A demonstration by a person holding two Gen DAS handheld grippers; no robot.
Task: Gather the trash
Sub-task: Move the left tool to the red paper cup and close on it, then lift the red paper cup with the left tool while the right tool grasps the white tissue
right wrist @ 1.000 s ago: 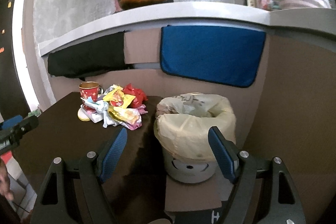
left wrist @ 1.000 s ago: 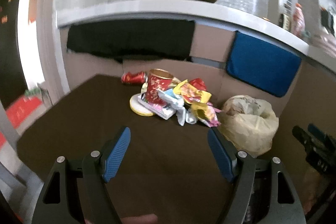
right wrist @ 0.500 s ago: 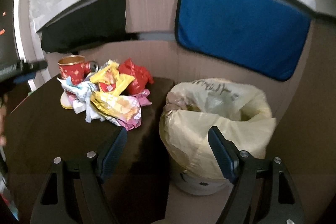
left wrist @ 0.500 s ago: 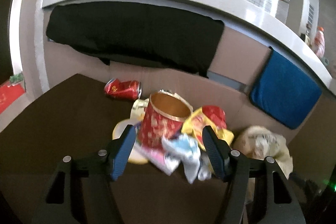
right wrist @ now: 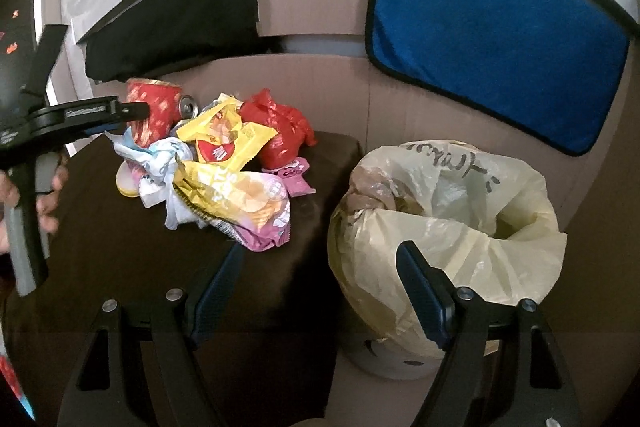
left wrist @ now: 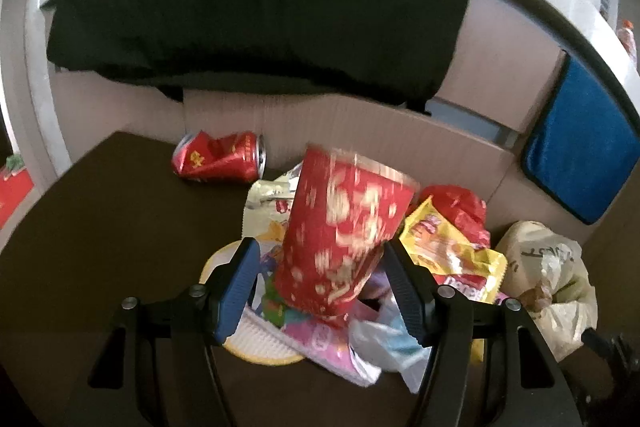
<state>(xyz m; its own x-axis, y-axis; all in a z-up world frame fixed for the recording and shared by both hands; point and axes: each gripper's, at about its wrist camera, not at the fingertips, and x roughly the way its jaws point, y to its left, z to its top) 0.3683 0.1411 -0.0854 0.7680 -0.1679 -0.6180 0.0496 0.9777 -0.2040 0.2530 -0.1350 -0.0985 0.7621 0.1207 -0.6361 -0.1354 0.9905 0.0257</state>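
Observation:
A red paper cup with gold print stands tilted and blurred on a heap of wrappers. My left gripper has its jaws either side of the cup and they are closing. The right pad touches the cup; the left pad stands a little apart. From the right wrist view the cup and the left gripper are at the far left. A yellow snack bag and a red plastic bag lie in the heap. My right gripper is open and holds nothing, between the heap and the bin.
A crushed red can lies behind the heap on the dark brown table. The bin has a pale yellow liner and stands off the table's right edge. A black cloth and blue cloth hang behind. A person's hand grips the left handle.
My left gripper has moved forward across the table to the cup and its jaws have narrowed around it; the cup now leans. My right gripper has come closer to the heap and bin.

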